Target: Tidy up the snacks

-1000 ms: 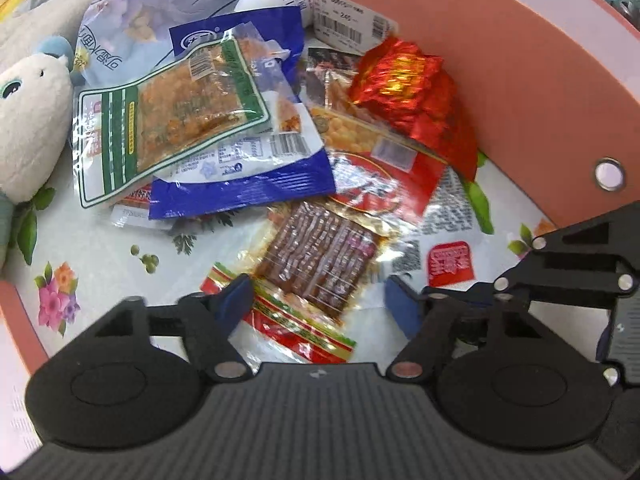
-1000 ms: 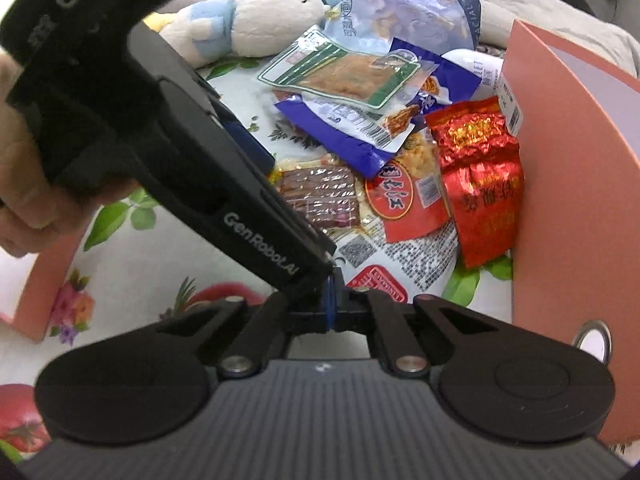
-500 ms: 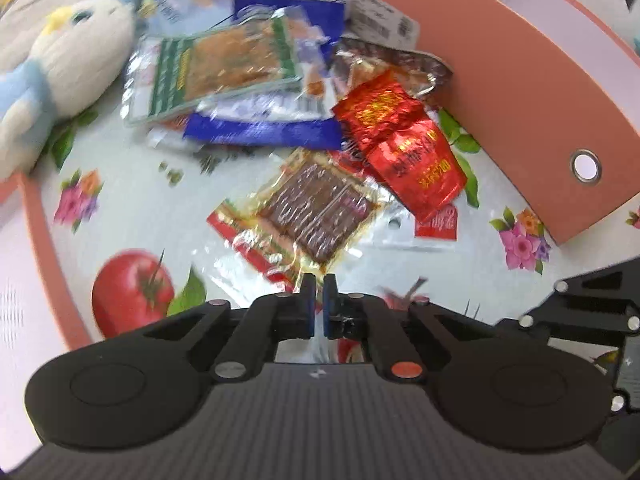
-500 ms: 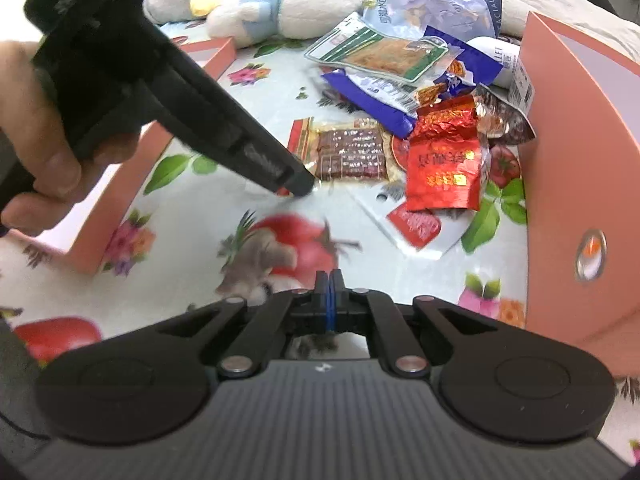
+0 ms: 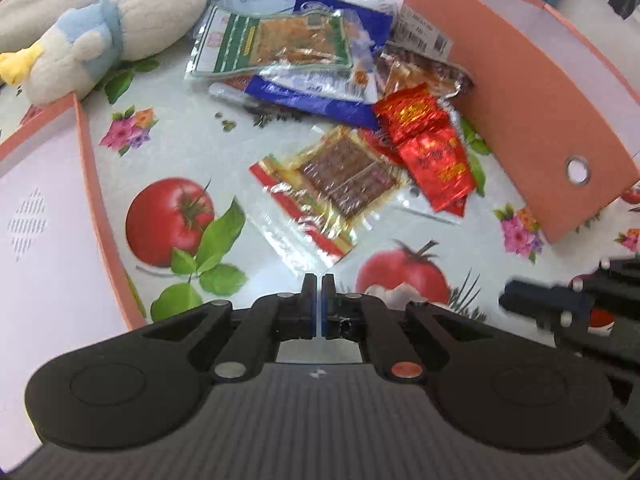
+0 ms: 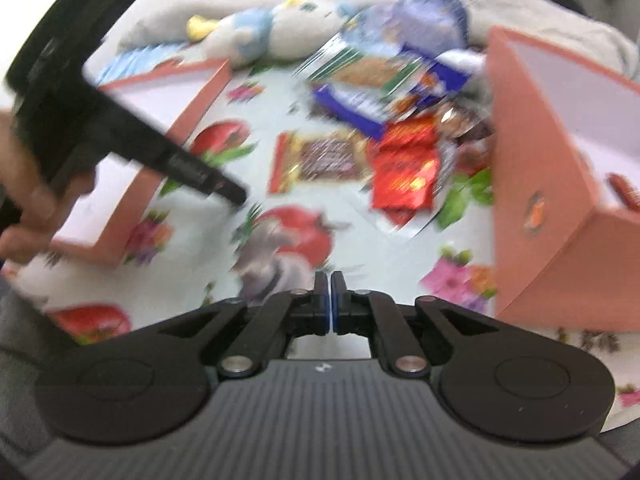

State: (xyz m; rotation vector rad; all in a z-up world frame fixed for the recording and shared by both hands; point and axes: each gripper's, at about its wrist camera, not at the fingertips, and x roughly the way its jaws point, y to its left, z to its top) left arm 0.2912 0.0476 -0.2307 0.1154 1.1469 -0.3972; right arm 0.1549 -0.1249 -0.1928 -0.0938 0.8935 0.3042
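Observation:
A pile of snack packets lies on the flowered tablecloth between two pink boxes. A clear packet of brown strips (image 5: 340,184) (image 6: 320,160) lies nearest, a red foil pack (image 5: 432,148) (image 6: 404,172) to its right, and a green-edged packet (image 5: 280,44) and a blue packet (image 5: 320,96) behind. My left gripper (image 5: 318,284) is shut and empty, held back from the brown packet; it also shows in the right wrist view (image 6: 232,194). My right gripper (image 6: 330,280) is shut and empty, well short of the pile; that view is blurred.
An upright pink box (image 5: 532,92) (image 6: 560,160) stands to the right of the pile. A low pink box (image 5: 48,216) (image 6: 160,120) lies on the left. A plush duck (image 5: 108,32) (image 6: 280,28) lies at the back left. A hand (image 6: 28,208) holds the left gripper.
The left gripper closed from open and pulled back from the brown packet with nothing in it. Both grippers have drawn back from the pile; the right stays shut.

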